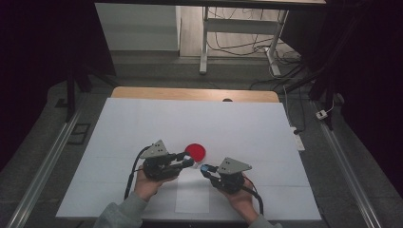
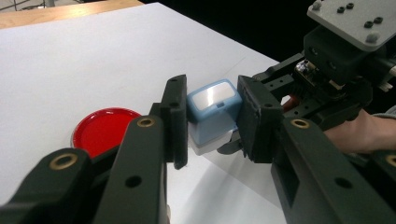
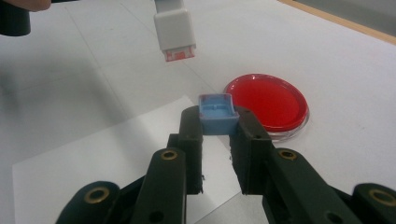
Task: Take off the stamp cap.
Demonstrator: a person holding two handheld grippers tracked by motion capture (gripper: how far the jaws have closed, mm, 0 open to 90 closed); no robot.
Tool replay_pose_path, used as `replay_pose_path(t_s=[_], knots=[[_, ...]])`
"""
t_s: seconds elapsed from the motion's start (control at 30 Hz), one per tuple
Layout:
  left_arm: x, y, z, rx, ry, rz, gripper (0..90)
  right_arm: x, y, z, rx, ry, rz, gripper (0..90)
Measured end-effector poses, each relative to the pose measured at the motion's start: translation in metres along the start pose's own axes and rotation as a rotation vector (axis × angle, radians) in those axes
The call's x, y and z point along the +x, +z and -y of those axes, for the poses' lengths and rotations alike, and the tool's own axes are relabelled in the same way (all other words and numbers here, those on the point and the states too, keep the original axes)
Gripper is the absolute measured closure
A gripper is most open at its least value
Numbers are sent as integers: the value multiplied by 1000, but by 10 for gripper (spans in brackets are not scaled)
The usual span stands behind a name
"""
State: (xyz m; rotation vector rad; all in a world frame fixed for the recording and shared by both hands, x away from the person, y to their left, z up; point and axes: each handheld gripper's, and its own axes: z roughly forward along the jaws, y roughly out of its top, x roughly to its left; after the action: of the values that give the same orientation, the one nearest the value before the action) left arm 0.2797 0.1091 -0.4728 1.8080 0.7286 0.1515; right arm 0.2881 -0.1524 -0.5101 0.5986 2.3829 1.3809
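This looked like a lab or test room set up for recording handling work. The worktop (image 1: 142,123) was covered in plain white sheeting, with a wooden edge showing at twelve o'clock. Dark curtains or panels closed in the space at nine and three o'clock. Metal rails (image 1: 45,166) ran along the grey floor on both sides. At one o'clock stood the white metal legs of a desk (image 1: 204,42) with loose cables (image 1: 242,45) hanging beneath, and a power strip (image 1: 298,138) lay on the floor at three o'clock. A red-filled petri dish (image 1: 196,151) on the worktop suited a laboratory.
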Motion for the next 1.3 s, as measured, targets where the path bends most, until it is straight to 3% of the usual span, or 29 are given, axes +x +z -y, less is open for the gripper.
replay_pose_path(t_s=[0.7, 1.3], knots=[[1, -2, 0, 2, 3, -19, 656, -13, -19, 12, -4, 28, 25, 741], [1, -2, 0, 13, 13, -30, 655, -36, -67, 33, -34, 83, 117, 741]])
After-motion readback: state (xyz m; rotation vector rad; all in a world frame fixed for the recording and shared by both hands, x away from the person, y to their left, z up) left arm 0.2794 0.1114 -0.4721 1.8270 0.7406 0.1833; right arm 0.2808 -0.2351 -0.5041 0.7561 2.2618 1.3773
